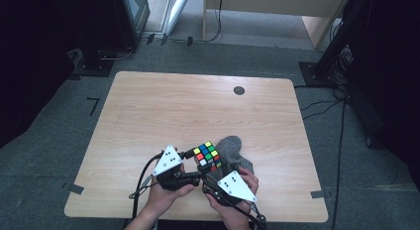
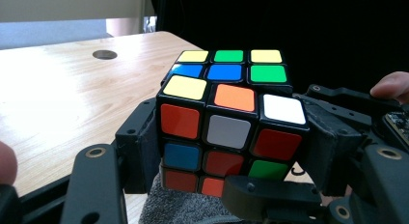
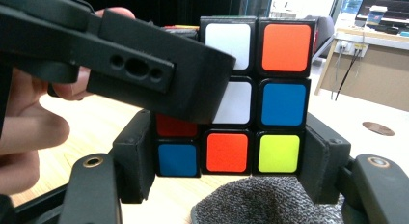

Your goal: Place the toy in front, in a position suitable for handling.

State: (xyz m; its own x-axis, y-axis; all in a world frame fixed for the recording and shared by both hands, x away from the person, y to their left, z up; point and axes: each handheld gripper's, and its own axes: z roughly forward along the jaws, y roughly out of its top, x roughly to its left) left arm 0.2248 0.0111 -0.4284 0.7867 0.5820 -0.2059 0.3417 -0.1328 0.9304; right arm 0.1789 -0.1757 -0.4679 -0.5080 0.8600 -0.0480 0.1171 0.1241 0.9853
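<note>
We are seeing both sets of fingers pinching one scrambled cube [image 1: 208, 156]. In the left gripper view, the left gripper [image 2: 231, 151] is clamping the cube [image 2: 226, 120] across its lower layers, one pad [image 2: 141, 147] pressing each side face. In the right gripper view, the right gripper [image 3: 229, 154] is squeezing the cube's [image 3: 260, 96] bottom layer between its pads [image 3: 137, 156], while a finger of the left gripper is crossing the upper left of that frame in front of the cube.

We are judging this two-sided hold as a setup for twisting a layer: one gripper bracing, the other turning.

In the high view the cube is sitting lower centre of the frame, raised just over a grey cloth [image 1: 236, 153] lying on the bench [image 1: 198, 106]; the left gripper [image 1: 190, 158] and right gripper [image 1: 215, 173] are meeting at it, a hand [image 1: 166, 193] behind each.

Counts: one cube, one cloth, two grippers, two hands, one dark round spot [image 1: 239, 90] on the bench, upper centre-right.
</note>
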